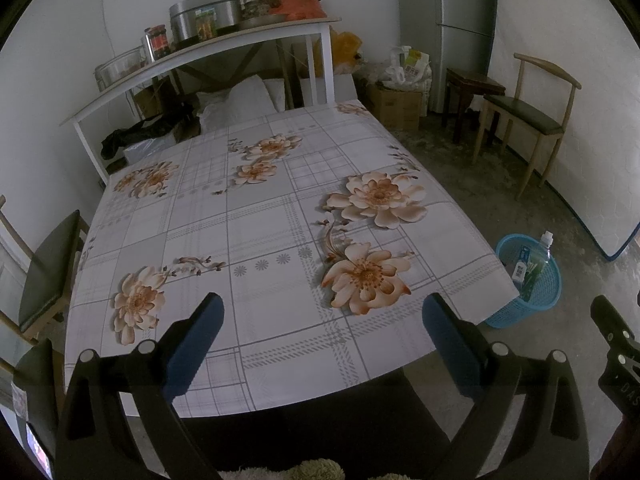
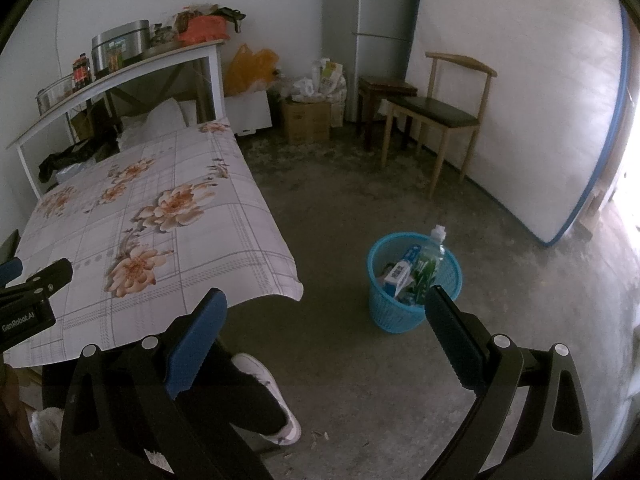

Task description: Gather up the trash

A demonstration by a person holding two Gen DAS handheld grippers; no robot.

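A blue plastic basket [image 2: 380, 312] stands on the concrete floor to the right of the table; it also shows in the left wrist view [image 1: 548, 292]. In it are a clear bottle with a green label [image 2: 430, 260] and a blue-and-white carton [image 2: 402, 270]. My left gripper [image 1: 322, 320] is open and empty above the near edge of the table [image 1: 260, 224], which wears a floral cloth. My right gripper [image 2: 326, 312] is open and empty above the floor, left of the basket. The right gripper's edge shows in the left wrist view [image 1: 616, 344].
A wooden chair [image 2: 436, 116] and a dark stool [image 2: 380, 92] stand by the far wall near a fridge [image 2: 372, 20]. A mattress [image 2: 540, 120] leans on the right wall. A white shelf [image 1: 200, 64] with pots stands behind the table. Another chair [image 1: 44, 276] sits left. A person's shoe [image 2: 272, 392] is below.
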